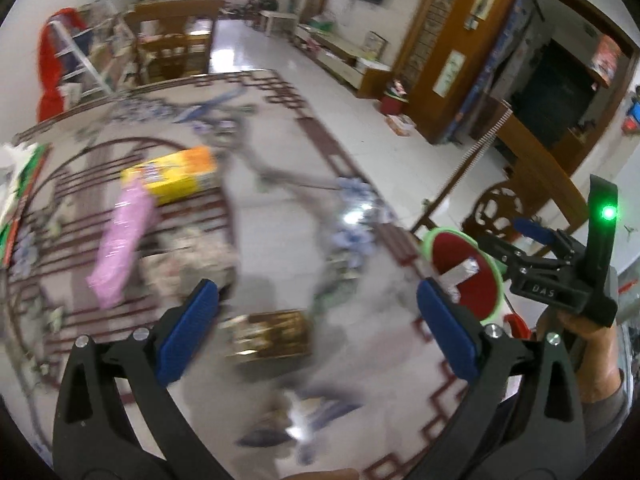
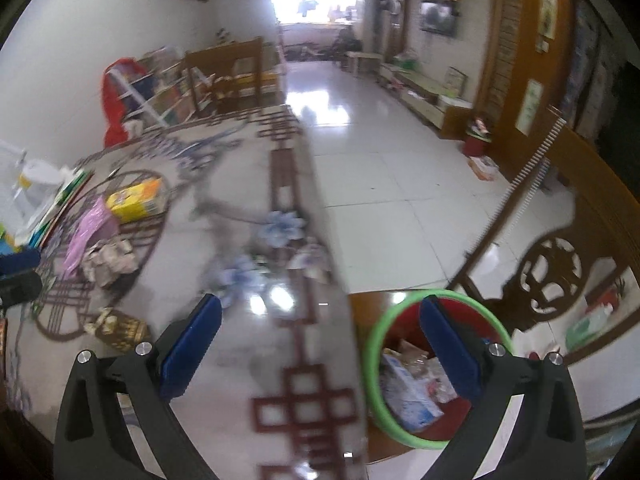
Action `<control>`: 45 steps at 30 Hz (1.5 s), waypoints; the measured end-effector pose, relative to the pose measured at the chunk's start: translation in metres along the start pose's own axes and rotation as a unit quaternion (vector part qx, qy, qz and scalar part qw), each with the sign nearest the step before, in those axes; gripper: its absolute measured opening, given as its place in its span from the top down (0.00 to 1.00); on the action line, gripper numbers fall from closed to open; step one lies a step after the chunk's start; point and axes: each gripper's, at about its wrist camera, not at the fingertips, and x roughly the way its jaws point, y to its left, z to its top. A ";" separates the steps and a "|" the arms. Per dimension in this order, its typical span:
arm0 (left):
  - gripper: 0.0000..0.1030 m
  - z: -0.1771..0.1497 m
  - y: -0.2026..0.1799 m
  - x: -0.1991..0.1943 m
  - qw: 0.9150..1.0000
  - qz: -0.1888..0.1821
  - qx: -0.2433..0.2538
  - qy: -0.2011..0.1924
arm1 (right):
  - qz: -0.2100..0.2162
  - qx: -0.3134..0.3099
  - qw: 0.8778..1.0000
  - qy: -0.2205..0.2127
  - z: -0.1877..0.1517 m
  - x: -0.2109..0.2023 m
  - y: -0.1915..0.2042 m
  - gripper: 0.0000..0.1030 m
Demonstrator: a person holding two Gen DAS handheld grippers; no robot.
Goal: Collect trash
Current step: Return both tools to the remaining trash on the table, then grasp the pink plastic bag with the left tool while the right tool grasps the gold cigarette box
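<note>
A yellow box (image 2: 136, 200) and pink wrapper (image 2: 86, 236) are seen on the maroon-latticed, blue-flowered table (image 2: 280, 360). The red bin (image 2: 416, 376) is rimmed in green.

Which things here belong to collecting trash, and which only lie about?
For the job: red bin with green rim, pink wrapper, crumpled paper, gold wrapper, yellow box, both open claws.

Lying about: carved chair, red cloth, wall television.

On the table (image 2: 248, 344), a box (image 2: 136, 199) lies at the far left, a wrapper (image 2: 86, 236) just before it, crumpled paper (image 2: 112, 262) beside that, and a packet (image 2: 116, 328) nearer. The bin (image 2: 400, 432) stands right of the table edge, with trash (image 2: 408, 392) in it; a chair (image 2: 548, 276) stands behind it.
</note>
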 end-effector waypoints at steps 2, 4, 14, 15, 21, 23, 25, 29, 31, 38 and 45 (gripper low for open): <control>0.05 -0.005 0.023 -0.010 1.000 0.014 -0.008 -0.004 | 0.013 -0.016 1.000 0.000 0.002 0.003 0.020 0.07; 0.05 -0.010 0.046 -0.018 0.999 0.029 -0.017 -0.008 | 0.028 -0.033 0.999 -0.007 0.003 0.003 0.039 0.07; 0.05 -0.017 0.128 -0.015 0.997 0.055 -0.051 0.008 | 0.101 -0.148 0.984 0.005 -0.006 0.025 0.144 0.07; 0.05 -0.015 0.133 -0.010 0.997 0.059 -0.052 0.010 | 0.109 -0.155 0.982 0.008 -0.008 0.027 0.151 0.07; 0.05 -0.003 0.158 0.022 0.995 0.068 -0.061 0.032 | 0.154 -0.192 0.969 0.023 -0.018 0.035 0.176 0.07; 0.05 0.001 0.162 0.031 0.995 0.074 -0.056 0.036 | 0.169 -0.209 0.963 0.031 -0.023 0.038 0.183 0.07; 0.05 0.005 0.164 0.040 0.995 0.075 -0.049 0.042 | 0.173 -0.222 0.959 0.039 -0.028 0.043 0.189 0.07; 0.05 0.008 0.169 0.055 0.995 0.072 -0.040 0.054 | 0.172 -0.261 0.948 0.055 -0.040 0.056 0.202 0.07; 0.05 0.009 0.170 0.063 0.995 0.074 -0.029 0.064 | 0.168 -0.276 0.944 0.060 -0.045 0.063 0.208 0.07; 0.06 0.007 0.174 0.087 0.993 0.081 0.003 0.084 | 0.167 -0.295 0.936 0.089 -0.052 0.095 0.219 0.10; 0.06 0.003 0.179 0.100 0.993 0.068 0.022 0.091 | 0.177 -0.287 0.935 0.110 -0.053 0.114 0.217 0.22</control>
